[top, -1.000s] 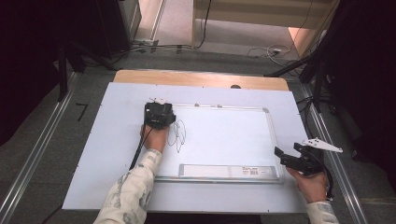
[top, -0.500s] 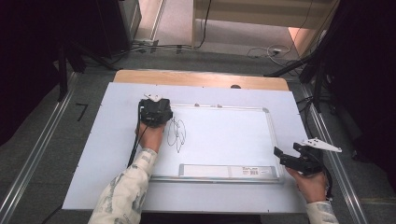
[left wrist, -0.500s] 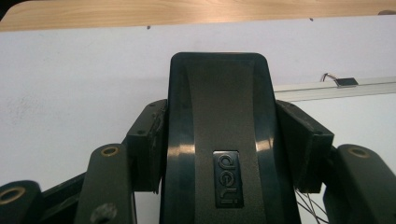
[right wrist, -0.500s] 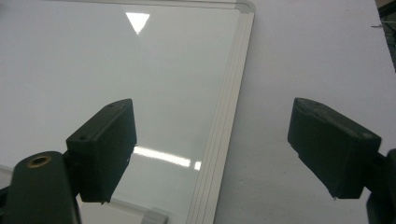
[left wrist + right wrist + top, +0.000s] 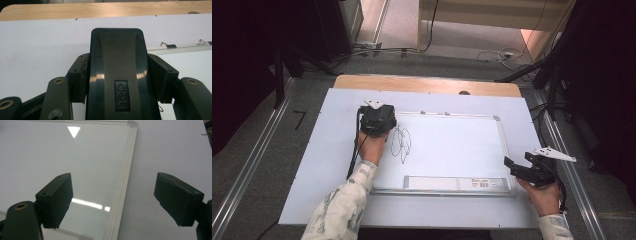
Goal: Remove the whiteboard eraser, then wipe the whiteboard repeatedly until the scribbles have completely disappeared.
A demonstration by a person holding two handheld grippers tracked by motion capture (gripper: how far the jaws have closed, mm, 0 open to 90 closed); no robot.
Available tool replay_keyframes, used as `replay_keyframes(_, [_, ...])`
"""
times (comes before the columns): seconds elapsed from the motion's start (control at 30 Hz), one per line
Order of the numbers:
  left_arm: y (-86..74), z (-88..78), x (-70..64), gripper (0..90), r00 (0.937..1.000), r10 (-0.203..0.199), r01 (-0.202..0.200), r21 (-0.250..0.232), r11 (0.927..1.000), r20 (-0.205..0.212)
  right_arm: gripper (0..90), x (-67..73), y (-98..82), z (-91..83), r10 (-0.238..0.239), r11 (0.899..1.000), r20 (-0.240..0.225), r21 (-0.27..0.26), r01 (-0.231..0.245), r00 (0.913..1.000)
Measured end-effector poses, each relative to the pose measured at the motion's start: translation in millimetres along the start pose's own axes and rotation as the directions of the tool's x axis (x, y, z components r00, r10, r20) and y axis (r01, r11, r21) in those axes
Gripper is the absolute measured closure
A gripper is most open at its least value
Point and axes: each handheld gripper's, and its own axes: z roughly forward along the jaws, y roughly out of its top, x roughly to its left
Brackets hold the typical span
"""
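Eraser: black plastic whiteboard eraser (image 5: pixel 117 75), smooth glossy curved back with a raised logo tab, rounded corners. It's clamped between the left gripper's (image 5: pixel 117 77) pads, up at the far left corner of the whiteboard (image 5: pixel 452 145).
Left gripper: jaws clenched tight on the eraser's two long sides, black blocky pads; in the high view it sits over the board's far left edge (image 5: pixel 377 120), hand and patterned sleeve (image 5: pixel 342 210) behind it.
Right gripper: (image 5: pixel 113 200) jaws spread wide, nothing between them, hovering off the board's near right corner.
Whiteboard: glossy white, slim pale metal frame (image 5: pixel 122 185) with rounded corners, grey tray strip (image 5: pixel 454 183) along the near edge.
Scribble: thin black looping marks (image 5: pixel 401 144) on the board, just right of the left hand.
Change: compared with a second ago the left gripper is a bit farther up the board and the scribble that the hand half covered is out in the open; right gripper looks the same.
Surface: matte white sheet (image 5: pixel 312 165) over a wooden table (image 5: pixel 422 84).
Room: grey floor, metal rails either side, cables at the far end, dark curtains.
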Motion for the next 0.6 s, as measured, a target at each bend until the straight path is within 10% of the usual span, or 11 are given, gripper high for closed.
replay_keyframes(0.6, [-4.5,-4.1,0.8,40.8,0.9999,-0.015,0.015,-0.005,0.9999,0.004,14.2,-0.7,-1.5,-3.1,-0.002,1.0,-0.005,-0.006,0.002,1.0])
